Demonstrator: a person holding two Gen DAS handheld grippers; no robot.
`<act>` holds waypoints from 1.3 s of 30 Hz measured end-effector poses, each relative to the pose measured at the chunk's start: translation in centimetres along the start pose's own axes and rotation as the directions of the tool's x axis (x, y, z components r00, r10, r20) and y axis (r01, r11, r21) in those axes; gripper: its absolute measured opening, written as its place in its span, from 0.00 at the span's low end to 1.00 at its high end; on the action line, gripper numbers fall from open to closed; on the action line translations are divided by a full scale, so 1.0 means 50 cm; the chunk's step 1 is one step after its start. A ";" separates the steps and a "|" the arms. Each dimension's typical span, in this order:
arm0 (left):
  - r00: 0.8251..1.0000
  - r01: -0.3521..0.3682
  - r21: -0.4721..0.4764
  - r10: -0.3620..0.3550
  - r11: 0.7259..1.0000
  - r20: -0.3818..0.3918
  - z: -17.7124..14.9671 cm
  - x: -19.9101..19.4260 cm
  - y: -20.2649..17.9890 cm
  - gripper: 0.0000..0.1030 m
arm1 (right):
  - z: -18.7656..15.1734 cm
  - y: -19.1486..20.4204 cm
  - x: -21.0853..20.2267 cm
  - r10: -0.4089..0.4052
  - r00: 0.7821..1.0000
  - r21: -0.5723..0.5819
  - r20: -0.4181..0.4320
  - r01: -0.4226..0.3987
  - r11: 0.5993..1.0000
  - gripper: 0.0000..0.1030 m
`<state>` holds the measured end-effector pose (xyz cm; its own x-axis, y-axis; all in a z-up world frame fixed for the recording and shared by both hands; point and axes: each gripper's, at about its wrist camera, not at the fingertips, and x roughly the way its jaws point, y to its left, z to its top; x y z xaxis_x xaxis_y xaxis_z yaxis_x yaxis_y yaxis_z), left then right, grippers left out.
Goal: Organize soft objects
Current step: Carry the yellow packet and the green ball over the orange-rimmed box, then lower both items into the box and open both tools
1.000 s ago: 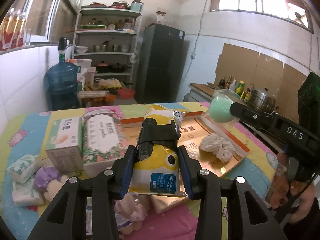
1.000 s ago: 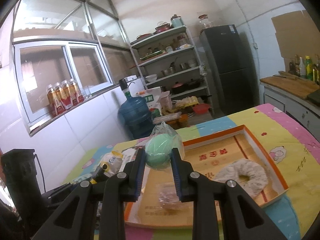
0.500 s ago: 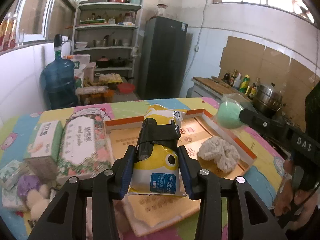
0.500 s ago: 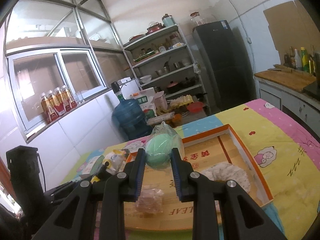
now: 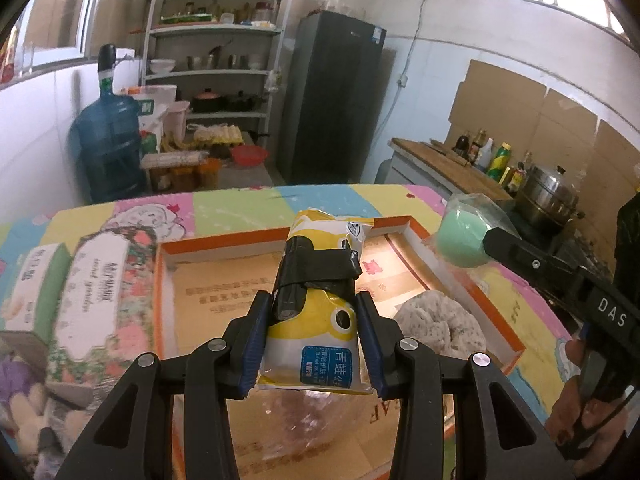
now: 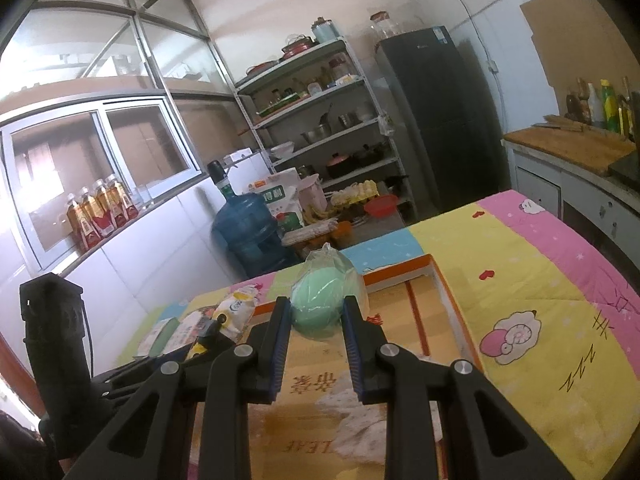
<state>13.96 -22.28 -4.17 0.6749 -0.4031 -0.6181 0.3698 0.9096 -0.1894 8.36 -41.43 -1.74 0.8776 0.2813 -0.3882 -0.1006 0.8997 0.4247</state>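
Observation:
My left gripper [image 5: 312,340] is shut on a yellow packet [image 5: 316,312] bound with black tape, held above the orange-rimmed cardboard tray [image 5: 224,240]. My right gripper [image 6: 316,328] is shut on a green sponge ball in a clear bag [image 6: 320,304], held over the tray [image 6: 404,274]; the ball also shows in the left wrist view [image 5: 460,240]. A white fluffy ring [image 5: 440,324] and a clear bag with something brown [image 5: 304,420] lie in the tray.
Tissue packs [image 5: 100,280] and a green-white box [image 5: 32,280] lie left of the tray on the colourful cloth [image 6: 540,280]. More soft items [image 5: 24,392] lie at the left edge. A water bottle [image 6: 248,228], shelves and a fridge [image 5: 332,100] stand behind.
Both grippers have moved forward over the tray with their loads still held. The tray and fluffy ring sit nearer and lower in both views.

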 end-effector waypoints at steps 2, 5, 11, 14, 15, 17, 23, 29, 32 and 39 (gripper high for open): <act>1.000 -0.006 -0.001 0.006 1.000 -0.009 0.002 0.015 -0.007 0.42 | 0.001 -0.011 0.009 -0.003 1.000 0.006 -0.016 0.003 1.000 0.26; 1.000 -0.011 -0.001 0.011 1.000 -0.019 0.005 0.034 -0.013 0.42 | 0.001 -0.029 0.028 0.000 0.999 0.019 -0.041 0.001 1.000 0.26; 0.998 -0.023 0.000 0.023 1.000 -0.062 0.003 0.076 -0.024 0.42 | -0.005 -0.051 0.057 0.009 0.997 0.033 -0.083 -0.006 0.999 0.26; 0.996 -0.025 -0.004 0.025 1.000 -0.085 0.002 0.093 -0.024 0.42 | -0.007 -0.062 0.074 0.005 0.994 0.040 -0.105 -0.001 0.999 0.26; 0.995 -0.025 -0.005 0.025 1.000 -0.096 0.002 0.100 -0.025 0.42 | -0.009 -0.065 0.077 0.004 0.994 0.041 -0.110 0.001 0.999 0.26; 0.993 -0.025 -0.007 0.025 1.000 -0.113 0.001 0.113 -0.026 0.42 | -0.011 -0.069 0.084 0.001 0.992 0.045 -0.123 0.005 0.999 0.26; 0.988 -0.028 -0.001 0.028 1.000 -0.152 0.004 0.135 -0.027 0.42 | -0.018 -0.078 0.109 -0.007 0.986 0.044 -0.166 0.014 0.999 0.26; 0.986 -0.034 0.004 0.034 0.999 -0.164 0.003 0.139 -0.029 0.43 | -0.020 -0.074 0.119 -0.019 0.982 0.026 -0.190 0.025 0.999 0.26; 0.986 -0.032 0.000 0.032 0.999 -0.162 0.003 0.139 -0.029 0.43 | -0.023 -0.073 0.125 -0.019 0.980 0.019 -0.200 0.024 1.000 0.26; 0.988 -0.019 -0.008 0.018 1.000 -0.155 0.005 0.137 -0.030 0.46 | -0.029 -0.069 0.128 -0.021 0.980 0.014 -0.200 0.024 1.000 0.27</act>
<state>18.20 -26.42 -7.96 0.5746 -0.3663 -0.7318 0.3512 0.9181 -0.1838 13.65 -42.27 -6.85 0.7681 0.3238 -0.5524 -0.0732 0.9015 0.4266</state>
